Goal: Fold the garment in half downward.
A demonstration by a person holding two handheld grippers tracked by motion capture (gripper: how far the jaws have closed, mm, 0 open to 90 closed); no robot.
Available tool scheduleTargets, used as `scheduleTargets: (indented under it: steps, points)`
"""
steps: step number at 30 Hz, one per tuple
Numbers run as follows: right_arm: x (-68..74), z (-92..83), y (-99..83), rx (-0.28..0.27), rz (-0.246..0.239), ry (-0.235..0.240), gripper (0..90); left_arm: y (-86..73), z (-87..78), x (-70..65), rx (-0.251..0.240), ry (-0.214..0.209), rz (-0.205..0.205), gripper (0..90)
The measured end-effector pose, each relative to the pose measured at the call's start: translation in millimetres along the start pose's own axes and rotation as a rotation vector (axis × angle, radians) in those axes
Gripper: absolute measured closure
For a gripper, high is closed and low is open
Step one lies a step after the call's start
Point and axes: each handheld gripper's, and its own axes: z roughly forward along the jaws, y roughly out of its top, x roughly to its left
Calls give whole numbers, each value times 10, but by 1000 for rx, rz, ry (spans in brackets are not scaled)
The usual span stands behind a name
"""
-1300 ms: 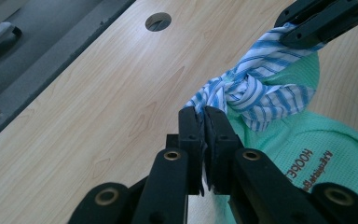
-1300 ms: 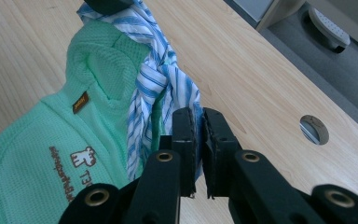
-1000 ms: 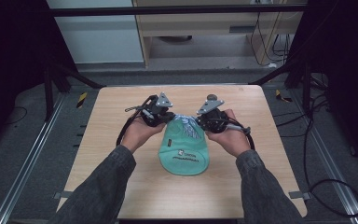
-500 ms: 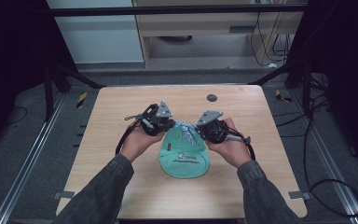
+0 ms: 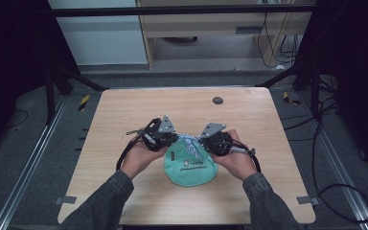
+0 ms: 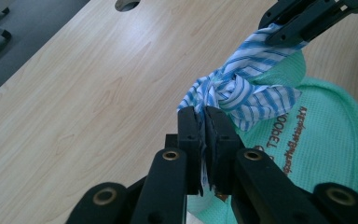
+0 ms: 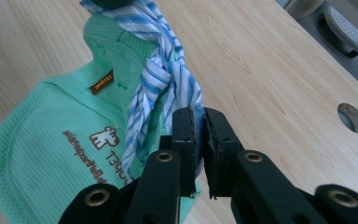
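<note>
High view: wooden bench (image 5: 124, 143); green cloth bag (image 5: 189, 170) at lower centre of the frame, its blue-striped ties (image 5: 188, 143) gathered at its upper edge. Left tongs (image 5: 168, 139) and right tongs (image 5: 202, 143) meet at the ties from either side. Round hole (image 5: 217, 100) in the upper centre.

Left gripper view: left tongs (image 6: 203, 126) at bottom centre, closed on a striped tie end; knot (image 6: 230, 91) just above; bag at right.

Right gripper view: right tongs (image 7: 199, 130) at bottom centre, clamped on the striped tie; bag (image 7: 51, 140) at left; hole (image 7: 352, 117) at right.
</note>
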Motion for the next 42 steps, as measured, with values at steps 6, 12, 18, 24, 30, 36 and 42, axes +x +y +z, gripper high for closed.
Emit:
scheduleTargets:
  steps: [6, 12, 18, 24, 30, 36, 42]
  points:
    - [52, 13, -27, 6, -5, 12, 833, -58, -14, -48, 4, -12, -5, 859]
    - [139, -7, -77, 2, -13, 32, 833, -125, -47, -112, 2, -30, -14, 859]
    - [193, -10, -131, 3, -8, 51, 831, -201, -71, -156, -4, -41, -20, 859]
    - [247, 0, -189, 6, -9, 63, 832, -259, -70, -222, -6, -54, -23, 859]
    - [303, -20, -249, 0, -8, 75, 832, -300, -76, -270, -12, -56, -19, 856]
    - [360, -18, -285, -6, 0, 84, 832, -368, -64, -309, -6, -66, -24, 849]
    - [429, -14, -346, -4, -4, 97, 832, -464, -52, -366, -15, -81, -38, 849]
